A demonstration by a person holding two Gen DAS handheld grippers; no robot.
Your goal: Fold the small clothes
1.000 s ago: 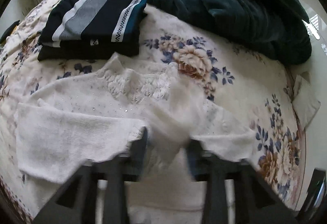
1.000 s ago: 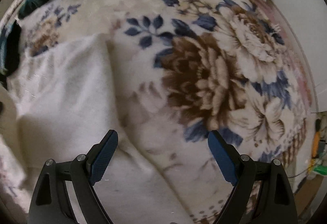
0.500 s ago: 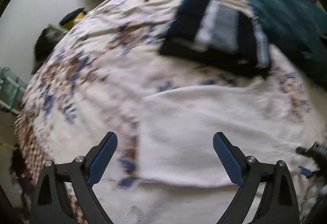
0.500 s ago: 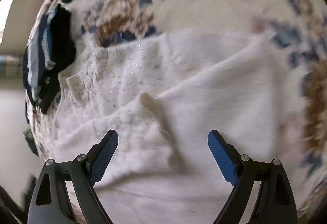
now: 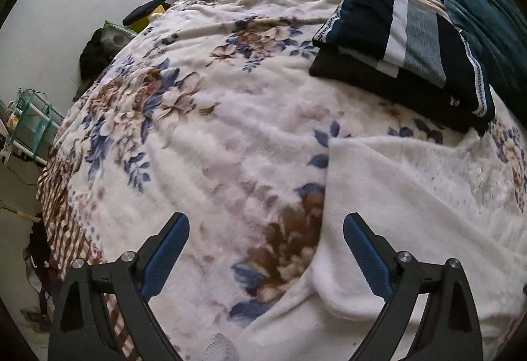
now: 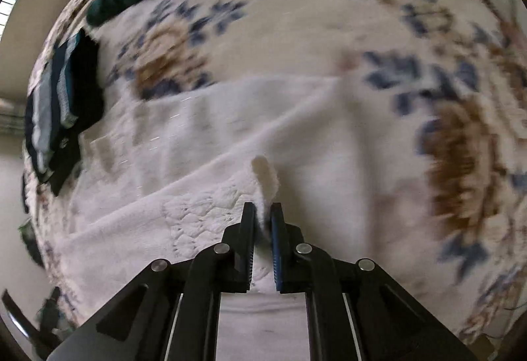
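Right tool (image 6: 262, 212) pinching white sweater (image 6: 204, 183) edge; left tool (image 5: 266, 230) spread wide, holding nothing.

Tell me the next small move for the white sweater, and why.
Probably bring the left gripper down onto the white sweater's near edge and close. Its jaws stand wide open over the floral blanket, holding nothing, while the right gripper is already shut on a pinch of the knit, so a fold needs the second grasp.

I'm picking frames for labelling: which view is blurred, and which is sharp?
Right wrist view: motion blur smears the floral blanket; the right hand-held gripper stays crisp. Left wrist view: mostly sharp, the striped folded clothes clear, with fisheye bending.
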